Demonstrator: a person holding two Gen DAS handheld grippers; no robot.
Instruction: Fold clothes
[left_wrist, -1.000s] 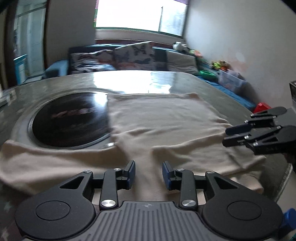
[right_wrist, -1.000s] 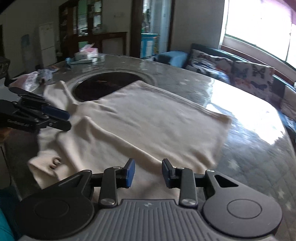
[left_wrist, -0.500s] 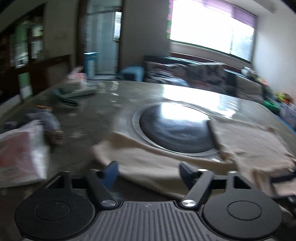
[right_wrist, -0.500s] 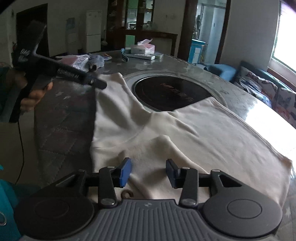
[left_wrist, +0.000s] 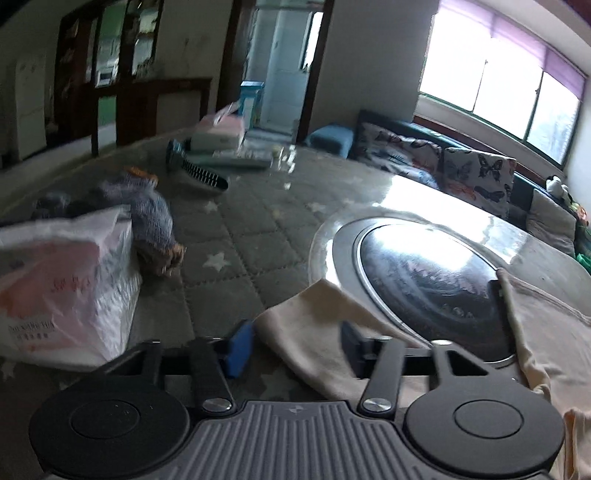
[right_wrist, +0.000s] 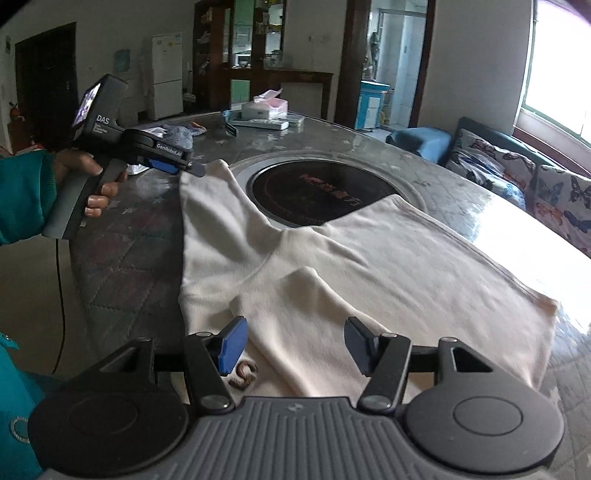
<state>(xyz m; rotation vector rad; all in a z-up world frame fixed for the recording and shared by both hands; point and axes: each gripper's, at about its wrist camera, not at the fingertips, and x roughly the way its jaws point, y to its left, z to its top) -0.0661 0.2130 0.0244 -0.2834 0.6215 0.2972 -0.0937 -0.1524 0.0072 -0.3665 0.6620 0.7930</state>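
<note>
Garment lies spread on the table, its far portion overlapping the near edge of the round inset hob at the table centre. 1 sleeve extends left of the hob. Left gripper sits at the sleeve end, 1 finger on each side of it, jaws apart. Right gripper is above the garment's near edge, jaws apart. Plastic bag lies at the table's left, a bundled cloth behind it. Tissue box stands at the far edge. Sofa stands right, beyond the table.
</note>
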